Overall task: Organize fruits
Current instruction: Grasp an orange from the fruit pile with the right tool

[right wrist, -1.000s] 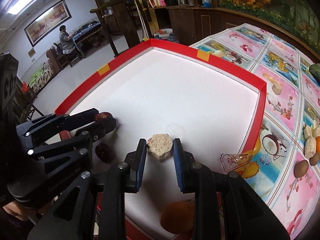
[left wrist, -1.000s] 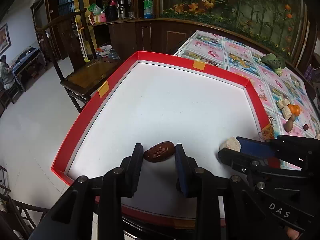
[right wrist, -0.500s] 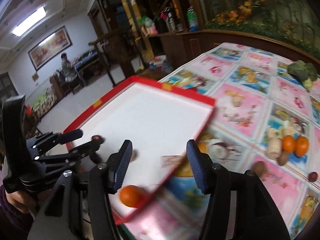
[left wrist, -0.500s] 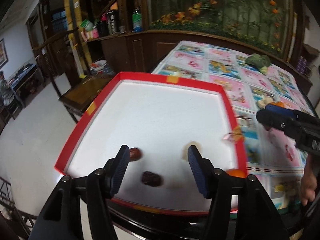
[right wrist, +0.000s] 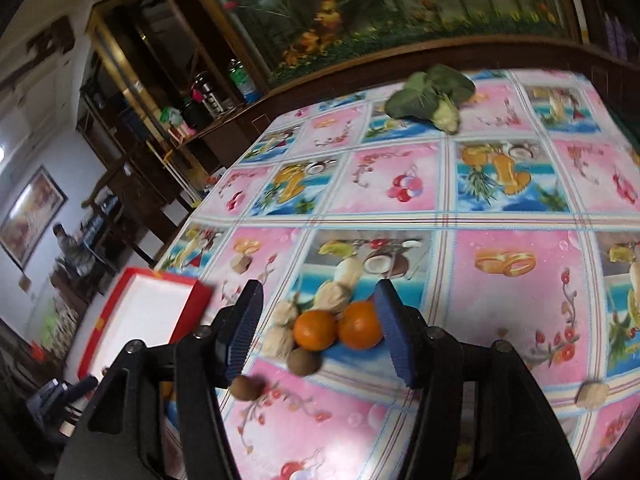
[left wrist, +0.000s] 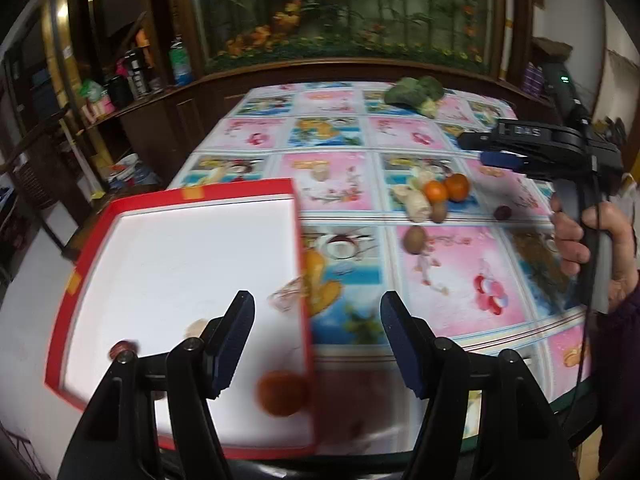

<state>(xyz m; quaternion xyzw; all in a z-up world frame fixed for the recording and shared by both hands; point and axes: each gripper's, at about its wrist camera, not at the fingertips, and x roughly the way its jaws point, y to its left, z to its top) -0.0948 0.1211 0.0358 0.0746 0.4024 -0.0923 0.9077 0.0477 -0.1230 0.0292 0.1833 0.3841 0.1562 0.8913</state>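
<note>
The left hand-held gripper (left wrist: 316, 344) gapes empty over the red-rimmed tray (left wrist: 298, 248). The right hand-held gripper (right wrist: 318, 330), marked "DAS", hangs spread and empty above two oranges (right wrist: 338, 328) on the desk (right wrist: 516, 320), a kiwi (right wrist: 303, 361) at their 7 o'clock.

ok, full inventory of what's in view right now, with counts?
tray: 1, red rim, white floor, at the table's left end
orange in tray: 1, near its front right corner, blurred
small dark fruit in tray: 1, reddish brown, front left
pale piece in tray: 1, behind the left tongs' finger
oranges on cloth: 2, touching, mid table
kiwis: 2, brown, just in front of the oranges
pale lumps: about 4 clustered behind the oranges, 1 more apart at right
dark plum-like fruit: 1, right of the cluster
leafy vegetable: 1, green, far edge
tablecloth: 1, pink and blue fruit print
left tongs: open, empty
right tongs: open, empty, above the oranges
hand: 1, on the right tongs' handle
</note>
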